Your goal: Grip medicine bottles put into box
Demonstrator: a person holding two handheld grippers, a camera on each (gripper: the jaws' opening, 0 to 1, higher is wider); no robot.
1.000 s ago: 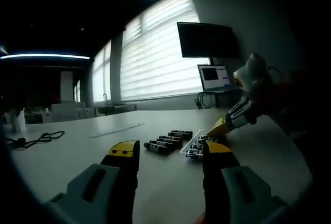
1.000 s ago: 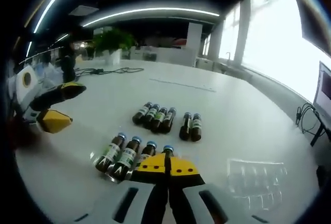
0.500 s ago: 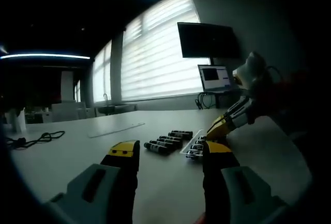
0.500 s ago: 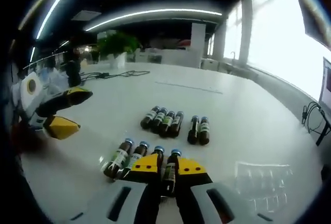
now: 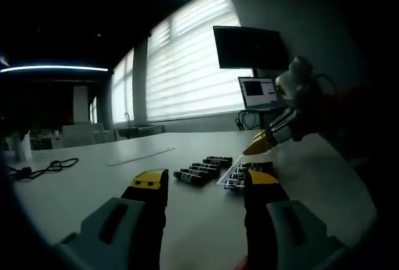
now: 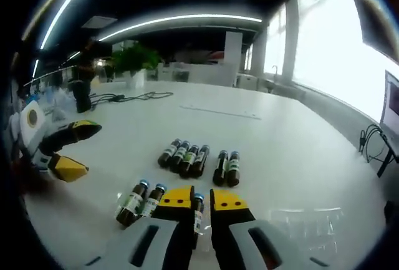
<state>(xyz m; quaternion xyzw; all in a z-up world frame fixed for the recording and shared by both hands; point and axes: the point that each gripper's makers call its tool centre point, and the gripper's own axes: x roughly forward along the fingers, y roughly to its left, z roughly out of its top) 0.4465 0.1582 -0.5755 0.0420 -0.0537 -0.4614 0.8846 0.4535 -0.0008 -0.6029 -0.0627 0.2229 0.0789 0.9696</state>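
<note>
Our right gripper pinches a small brown glass medicine bottle with a blue cap between its yellow-tipped jaws, raised off the white table — bound, we judge, for the clear plastic box beside it. Six more bottles lie beyond. Our left gripper waits nearby, jaws wide and empty.

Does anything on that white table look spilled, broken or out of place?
Nothing stands out. The medicine bottles lie on their sides in neat rows on the white table, none spilled. One bottle sits between the right gripper fingers, which fits the task.
</note>
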